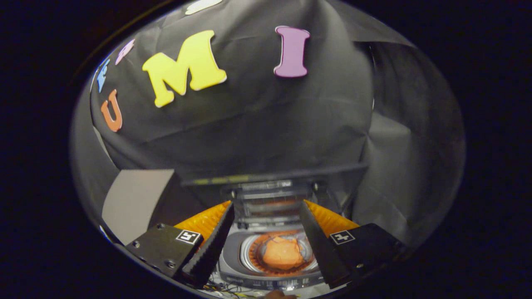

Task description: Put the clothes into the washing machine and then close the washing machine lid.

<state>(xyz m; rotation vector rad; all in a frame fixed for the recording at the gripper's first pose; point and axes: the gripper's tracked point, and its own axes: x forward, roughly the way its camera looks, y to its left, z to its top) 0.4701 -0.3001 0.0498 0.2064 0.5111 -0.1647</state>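
Down between the spread fingers of the gripper [266, 224], which hold nothing, sits the washing machine [270, 272], its lid [272, 199] propped upright behind. Orange clothes [282, 253] already lie in the drum, so shutting the lid looks next.
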